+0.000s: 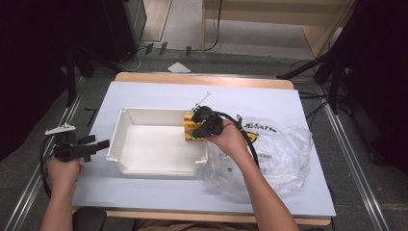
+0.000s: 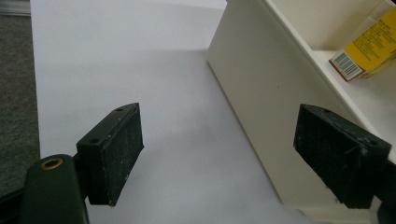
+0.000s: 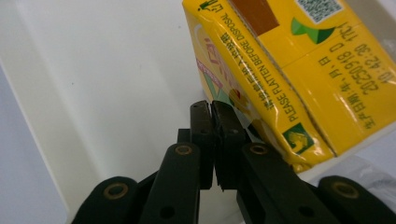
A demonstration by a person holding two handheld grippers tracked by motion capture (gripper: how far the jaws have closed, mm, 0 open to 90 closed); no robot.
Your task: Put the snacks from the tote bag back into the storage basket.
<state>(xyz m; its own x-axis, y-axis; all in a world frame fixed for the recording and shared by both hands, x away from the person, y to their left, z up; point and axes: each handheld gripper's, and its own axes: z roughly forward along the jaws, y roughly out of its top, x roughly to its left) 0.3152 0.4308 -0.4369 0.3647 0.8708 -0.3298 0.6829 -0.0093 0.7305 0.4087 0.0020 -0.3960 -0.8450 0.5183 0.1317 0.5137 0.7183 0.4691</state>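
Right now my right gripper (image 3: 214,140) has its jaws pressed together, pinching what looks like a thin flap at the edge of a yellow drink carton (image 3: 299,79), though I cannot tell exactly what they grip. That carton sits at the right end of the white tray (image 1: 144,168), tilted, its long axis slanting up from the tray floor with its lower end towards the tray's inside. My left gripper (image 2: 219,154) rests on the table (image 1: 144,94) just left of the tray, jaws wide apart around nothing.
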